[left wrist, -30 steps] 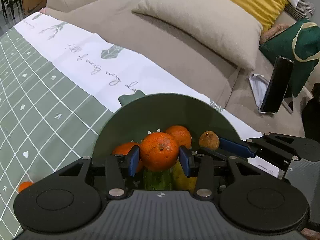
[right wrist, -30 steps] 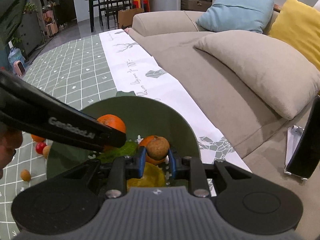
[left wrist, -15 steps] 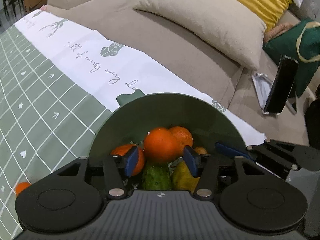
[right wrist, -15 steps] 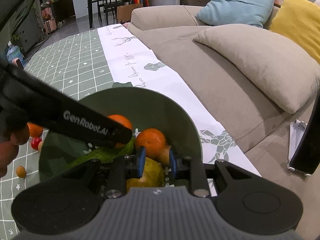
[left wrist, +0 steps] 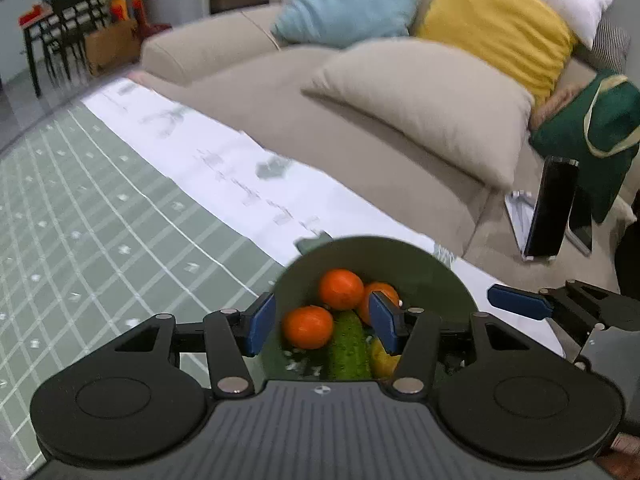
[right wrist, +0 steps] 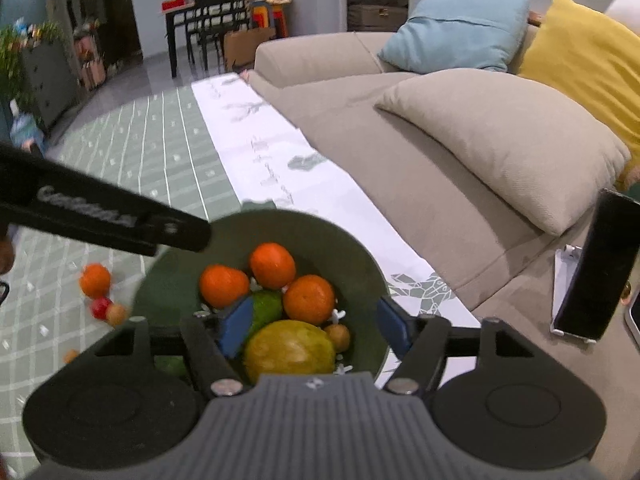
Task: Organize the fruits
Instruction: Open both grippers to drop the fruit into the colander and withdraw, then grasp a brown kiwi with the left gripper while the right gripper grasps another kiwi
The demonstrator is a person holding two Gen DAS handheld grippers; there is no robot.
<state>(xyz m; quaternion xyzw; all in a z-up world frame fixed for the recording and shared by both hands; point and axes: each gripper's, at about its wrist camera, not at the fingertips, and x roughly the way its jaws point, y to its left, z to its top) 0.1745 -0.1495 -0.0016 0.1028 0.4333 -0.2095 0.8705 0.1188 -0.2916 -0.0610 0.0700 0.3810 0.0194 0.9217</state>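
A dark green bowl [right wrist: 352, 248] sits on the floor mat by the sofa. It holds three oranges [right wrist: 272, 265], a green cucumber [right wrist: 266, 308], a yellow-green fruit [right wrist: 289, 346] and a small brown fruit [right wrist: 339, 336]. The bowl also shows in the left wrist view [left wrist: 420, 264] with oranges [left wrist: 341, 289] and the cucumber [left wrist: 348, 346]. My left gripper [left wrist: 322, 322] is open and empty above the bowl. My right gripper [right wrist: 314, 326] is open and empty above the bowl.
Loose fruits lie on the green checked mat left of the bowl: an orange [right wrist: 95, 280], a red fruit [right wrist: 101, 307] and small brown ones [right wrist: 116, 314]. A beige sofa [right wrist: 460, 168] with cushions stands behind. A phone on a stand [right wrist: 600, 264] sits at the right.
My left gripper let go of its orange and my right gripper let go of the small brown fruit; both now lie in the bowl. Both grippers opened wide and rose away.
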